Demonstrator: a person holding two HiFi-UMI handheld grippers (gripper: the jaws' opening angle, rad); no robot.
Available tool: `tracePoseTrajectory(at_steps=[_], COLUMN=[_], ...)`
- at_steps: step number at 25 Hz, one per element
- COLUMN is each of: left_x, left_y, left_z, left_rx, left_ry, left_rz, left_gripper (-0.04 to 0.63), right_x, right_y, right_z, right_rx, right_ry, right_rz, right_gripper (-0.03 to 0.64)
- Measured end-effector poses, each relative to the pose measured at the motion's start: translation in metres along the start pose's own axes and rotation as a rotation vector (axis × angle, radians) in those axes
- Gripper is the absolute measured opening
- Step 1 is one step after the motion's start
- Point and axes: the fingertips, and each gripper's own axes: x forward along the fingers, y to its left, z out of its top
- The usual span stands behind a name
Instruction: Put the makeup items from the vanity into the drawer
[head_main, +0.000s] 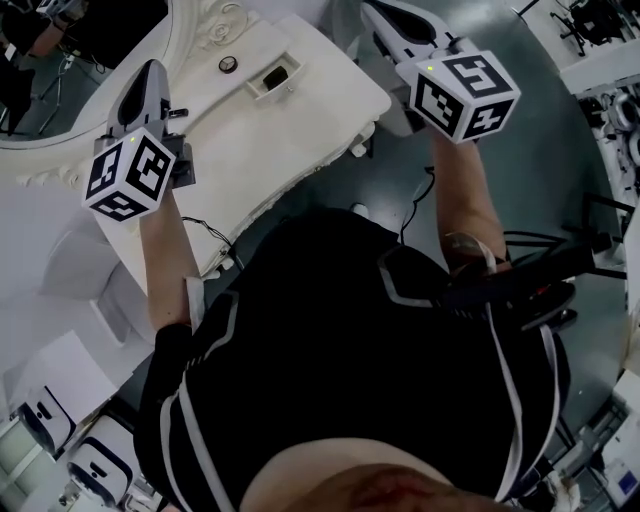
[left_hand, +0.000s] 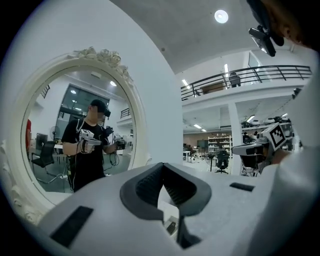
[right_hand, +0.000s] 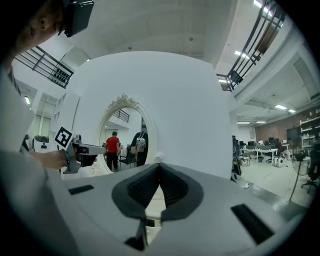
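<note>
The white vanity (head_main: 300, 130) lies below me with its oval mirror (head_main: 80, 70) at the upper left. On its top sit a small round dark item (head_main: 228, 65) and a white rectangular case with a dark inside (head_main: 275, 77). My left gripper (head_main: 152, 68) hovers level over the vanity's left part, facing the mirror (left_hand: 75, 130). Its jaws (left_hand: 162, 167) are shut and hold nothing. My right gripper (head_main: 385, 15) hangs past the vanity's right end, its jaws (right_hand: 159, 167) shut and empty too. No drawer shows.
The mirror (right_hand: 125, 135) reflects the person with both grippers and someone in a red shirt (right_hand: 113, 145). A black cable (head_main: 210, 232) hangs at the vanity's front edge. White cases (head_main: 40, 420) stand on the floor at lower left. Desks and chairs (right_hand: 272, 147) fill the room to the right.
</note>
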Motion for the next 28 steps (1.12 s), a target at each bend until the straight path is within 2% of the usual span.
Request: tracePoseTrajectory(at_steps=[7, 13, 17, 28], left_x=[-0.002, -0.002, -0.004, -0.004], left_y=[-0.003, 0.006, 0.007, 0.012], left_z=[0.001, -0.003, -0.008, -0.012], left_rx=[0.017, 0.055, 0.037, 0.055], left_ry=[-0.026, -0.026, -0.029, -0.007], left_rz=[-0.037, -0.006, -0.016, -0.019], left_gripper=[0.005, 0.005, 0.005, 0.005], right_x=[0.008, 0.015, 0.016, 0.023], right_y=[0.013, 0.020, 0.024, 0.035], right_z=[-0.001, -0.002, -0.003, 0.000], right_rx=[-0.029, -0.072, -0.074, -0.075], right_ry=[0.020, 0.036, 0.028, 0.034], right_rz=[0.006, 0.006, 0.002, 0.025], right_gripper=[0.003, 0.003, 0.005, 0.005])
